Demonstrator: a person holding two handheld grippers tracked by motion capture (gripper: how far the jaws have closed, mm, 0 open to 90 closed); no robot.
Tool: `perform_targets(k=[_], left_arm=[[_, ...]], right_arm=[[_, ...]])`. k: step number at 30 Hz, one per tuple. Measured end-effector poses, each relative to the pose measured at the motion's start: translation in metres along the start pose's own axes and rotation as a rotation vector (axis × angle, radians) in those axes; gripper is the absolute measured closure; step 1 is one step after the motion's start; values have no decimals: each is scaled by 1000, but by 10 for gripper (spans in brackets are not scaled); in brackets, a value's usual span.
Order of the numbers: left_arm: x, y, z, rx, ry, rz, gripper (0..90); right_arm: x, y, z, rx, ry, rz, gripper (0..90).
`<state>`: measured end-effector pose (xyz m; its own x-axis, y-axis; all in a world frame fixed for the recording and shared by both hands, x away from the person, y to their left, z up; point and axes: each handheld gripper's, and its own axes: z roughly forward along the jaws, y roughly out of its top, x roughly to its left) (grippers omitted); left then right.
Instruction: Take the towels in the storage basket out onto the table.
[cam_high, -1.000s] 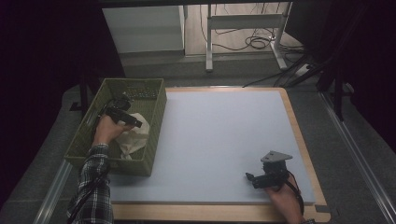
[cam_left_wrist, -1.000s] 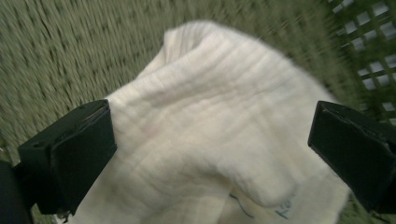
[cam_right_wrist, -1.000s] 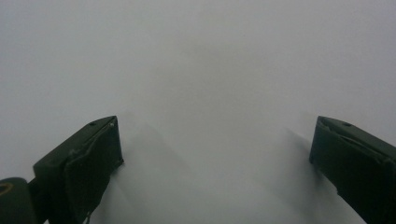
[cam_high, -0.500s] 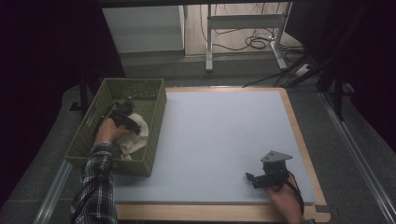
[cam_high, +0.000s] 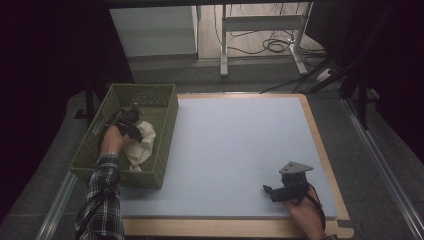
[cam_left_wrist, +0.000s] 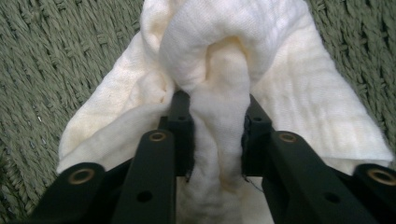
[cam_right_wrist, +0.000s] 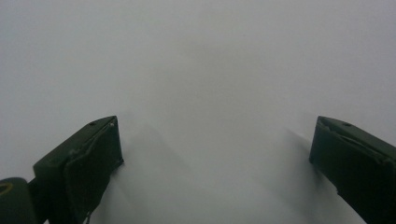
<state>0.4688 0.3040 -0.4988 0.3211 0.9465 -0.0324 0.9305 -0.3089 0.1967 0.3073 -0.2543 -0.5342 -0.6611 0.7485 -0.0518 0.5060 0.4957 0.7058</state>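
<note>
Your left gripper (cam_left_wrist: 212, 135) has its jaws pinched on a raised fold of the cream-white crumpled cotton cloth (cam_left_wrist: 224, 60); they have just been closing, and the fabric bulges up between the pads toward twelve o'clock. That cloth (cam_high: 142, 142) lies inside the olive-green woven rectangular basket (cam_high: 165, 107), which sits at nine o'clock on the pale blue padded surface (cam_high: 235, 150). Your left hand (cam_high: 112, 140) reaches into the basket from six o'clock. Your right gripper (cam_high: 272, 192) rests on the surface at about five o'clock, well apart from the basket, its jaws spread wide with nothing between them (cam_right_wrist: 212, 154)
</note>
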Motion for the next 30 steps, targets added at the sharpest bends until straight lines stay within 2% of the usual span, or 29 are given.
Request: perform_targets(k=[4, 6, 7, 11, 12, 14, 16, 17, 22, 24, 30], left_arm=[[1, -1, -3, -19, -19, -8, 752], [0, -2, -9, -61, -52, -6, 753], [0, -2, -9, -61, -52, -6, 752], [-3, -4, -19, -110, -64, 8, 752], [-2, -7, -24, -135, -67, 5, 751], [-1, -9, -27, -151, -66, 0, 751], [2, -16, -36, -195, -88, -10, 749], [2, -16, -36, -195, -88, -10, 748], [5, -28, -55, -274, -114, -28, 746], [6, -35, -66, -313, -124, -19, 745], [4, -42, -83, -366, -137, -7, 743]], right_arm=[[0, 0, 0, 0, 0, 0, 22], [0, 0, 0, 0, 0, 0, 22], [0, 0, 0, 0, 0, 0, 22], [0, 0, 0, 0, 0, 0, 22], [0, 0, 0, 0, 0, 0, 22], [0, 0, 0, 1, 0, 2, 22], [0, 0, 0, 0, 0, 2, 22], [0, 0, 0, 0, 0, 2, 22], [0, 0, 0, 1, 0, 2, 22], [0, 0, 0, 1, 0, 2, 22], [0, 0, 0, 1, 0, 1, 22]])
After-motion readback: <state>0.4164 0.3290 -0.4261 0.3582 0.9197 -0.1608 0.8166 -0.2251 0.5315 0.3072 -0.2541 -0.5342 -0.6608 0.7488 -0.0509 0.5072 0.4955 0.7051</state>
